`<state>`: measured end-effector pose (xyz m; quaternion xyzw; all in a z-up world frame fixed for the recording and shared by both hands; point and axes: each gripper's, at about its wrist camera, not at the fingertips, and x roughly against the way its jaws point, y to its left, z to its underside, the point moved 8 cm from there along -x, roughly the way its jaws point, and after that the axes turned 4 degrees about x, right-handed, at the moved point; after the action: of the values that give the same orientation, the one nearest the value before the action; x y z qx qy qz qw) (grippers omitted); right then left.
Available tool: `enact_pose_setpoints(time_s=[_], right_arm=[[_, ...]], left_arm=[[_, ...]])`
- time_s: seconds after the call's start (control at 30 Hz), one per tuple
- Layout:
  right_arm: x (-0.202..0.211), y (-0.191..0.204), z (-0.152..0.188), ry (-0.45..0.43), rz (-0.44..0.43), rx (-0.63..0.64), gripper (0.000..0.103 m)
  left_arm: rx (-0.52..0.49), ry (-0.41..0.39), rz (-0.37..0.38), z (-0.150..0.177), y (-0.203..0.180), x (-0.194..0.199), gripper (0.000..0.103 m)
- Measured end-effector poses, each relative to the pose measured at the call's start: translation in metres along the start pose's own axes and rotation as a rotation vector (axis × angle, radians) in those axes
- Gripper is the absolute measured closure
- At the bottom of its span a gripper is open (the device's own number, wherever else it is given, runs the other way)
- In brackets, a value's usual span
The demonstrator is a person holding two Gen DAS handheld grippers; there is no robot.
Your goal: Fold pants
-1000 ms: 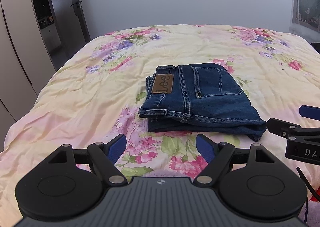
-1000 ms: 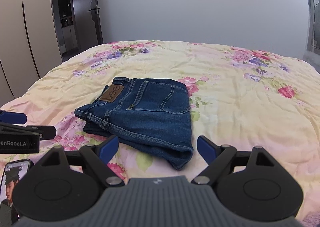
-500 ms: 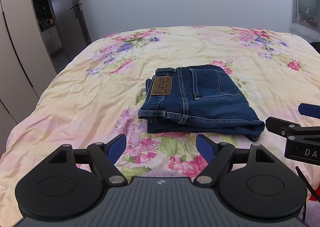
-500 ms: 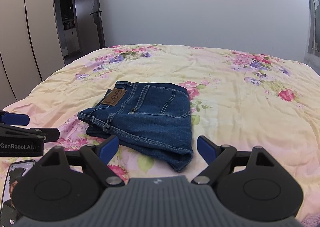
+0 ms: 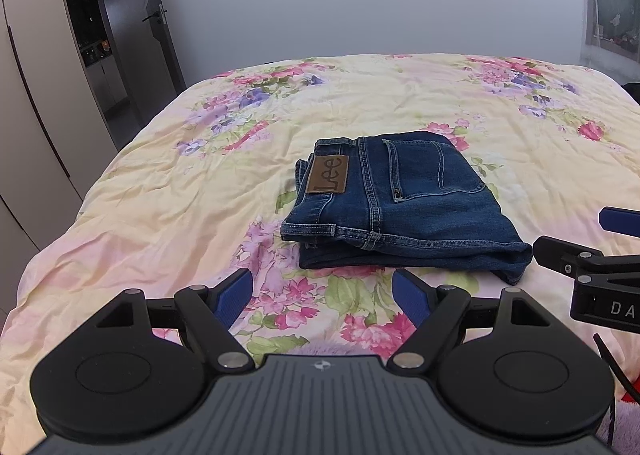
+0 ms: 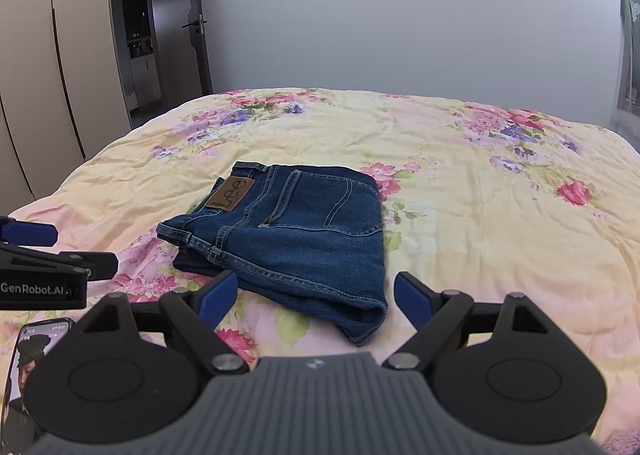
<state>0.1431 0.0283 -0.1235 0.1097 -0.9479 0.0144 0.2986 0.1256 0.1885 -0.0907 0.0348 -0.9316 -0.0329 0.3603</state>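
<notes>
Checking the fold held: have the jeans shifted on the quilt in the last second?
No. The jeans lie on the same pink flowers of the quilt; only the cameras moved.

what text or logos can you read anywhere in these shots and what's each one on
"Lee": brown leather patch at the waistband of the folded jeans on the bed.
"GenRobot.AI": white print on the side of the left gripper, seen from the right wrist view.
"DA": white letters on the right gripper's body in the left wrist view, cut off by the frame edge.
Phone screen at lower left of the right wrist view: small text, too blurred to read.
</notes>
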Motion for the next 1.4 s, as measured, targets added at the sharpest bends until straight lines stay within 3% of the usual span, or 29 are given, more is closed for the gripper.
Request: enact_pose_setpoints(time_s=[1.4], right_arm=[[0.0059, -0.0039, 0.0005, -0.004, -0.004, 0.003, 0.021]], left_arm=[[-0.007, -0.012, -0.016, -0.0012, -0.0014, 0.0023, 0.010]])
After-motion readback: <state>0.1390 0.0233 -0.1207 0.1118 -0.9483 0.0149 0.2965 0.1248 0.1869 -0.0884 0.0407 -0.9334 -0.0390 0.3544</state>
